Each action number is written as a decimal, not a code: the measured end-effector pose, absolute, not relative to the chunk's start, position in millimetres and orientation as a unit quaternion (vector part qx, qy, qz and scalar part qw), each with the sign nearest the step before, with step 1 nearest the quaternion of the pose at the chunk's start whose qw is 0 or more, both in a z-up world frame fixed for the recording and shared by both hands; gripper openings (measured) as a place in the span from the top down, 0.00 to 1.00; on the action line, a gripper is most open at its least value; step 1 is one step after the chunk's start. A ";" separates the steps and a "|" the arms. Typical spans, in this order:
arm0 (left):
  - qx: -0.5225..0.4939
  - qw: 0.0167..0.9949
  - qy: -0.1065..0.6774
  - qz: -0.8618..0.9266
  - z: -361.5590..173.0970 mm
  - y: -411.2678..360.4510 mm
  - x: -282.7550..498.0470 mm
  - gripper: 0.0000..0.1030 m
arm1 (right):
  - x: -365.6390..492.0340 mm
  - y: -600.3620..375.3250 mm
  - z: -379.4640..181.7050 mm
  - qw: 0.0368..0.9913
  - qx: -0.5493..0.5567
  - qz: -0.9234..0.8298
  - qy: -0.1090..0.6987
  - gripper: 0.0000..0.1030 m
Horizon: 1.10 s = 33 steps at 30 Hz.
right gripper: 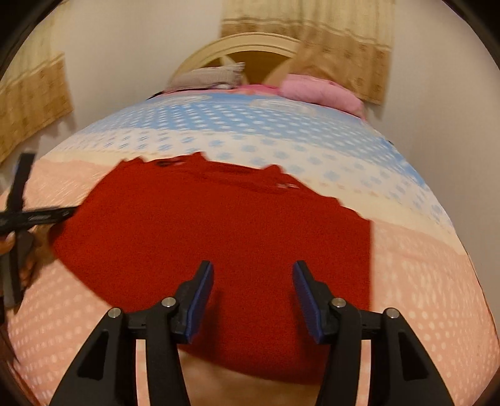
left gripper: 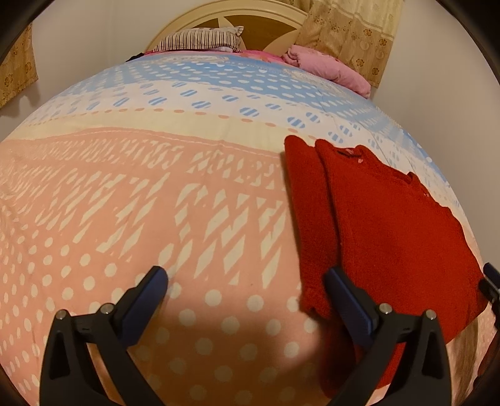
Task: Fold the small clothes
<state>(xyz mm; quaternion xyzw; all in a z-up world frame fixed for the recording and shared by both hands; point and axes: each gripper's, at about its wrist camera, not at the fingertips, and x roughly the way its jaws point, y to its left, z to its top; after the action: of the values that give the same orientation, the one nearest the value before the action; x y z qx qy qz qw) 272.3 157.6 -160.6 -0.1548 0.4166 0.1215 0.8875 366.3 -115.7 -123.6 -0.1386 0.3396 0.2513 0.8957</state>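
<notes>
A red knitted sweater point(right gripper: 218, 243) lies flat on the bed point(left gripper: 125, 203), over the pink, dotted part of the patterned cover, its neckline toward the headboard point(left gripper: 237, 18). The left gripper point(left gripper: 247, 281) hangs above the cover at the sweater's left edge, jaws spread wide and gripping nothing (one finger overlaps the red hem). The right gripper point(right gripper: 253, 274) hovers over the sweater's lower middle, jaws likewise apart and empty. At the head of the bed sit a striped pillow point(left gripper: 200, 39) and a pink blanket point(left gripper: 328, 70). Any writing on the garment is too small to read.
</notes>
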 end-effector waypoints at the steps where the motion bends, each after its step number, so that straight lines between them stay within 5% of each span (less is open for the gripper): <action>1: -0.154 0.888 0.416 0.122 -160.5 157.2 271.9 0.00 | 361.7 -104.1 -125.8 0.890 -0.143 0.266 0.341 0.47; 27: -0.151 0.906 0.387 0.084 -145.7 158.0 278.4 0.00 | 272.2 21.6 -161.5 0.841 -0.295 0.362 0.275 0.46; 33: -0.175 0.902 0.392 0.037 -144.3 161.6 297.8 0.08 | 261.9 36.1 -166.0 0.838 -0.318 0.360 0.259 0.46</action>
<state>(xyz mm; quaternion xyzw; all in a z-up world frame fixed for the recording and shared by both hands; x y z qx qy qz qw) 297.8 161.6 -144.3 -0.1753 0.3918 0.0367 0.9025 261.9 36.1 -166.0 -0.3183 0.2591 0.3602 0.8378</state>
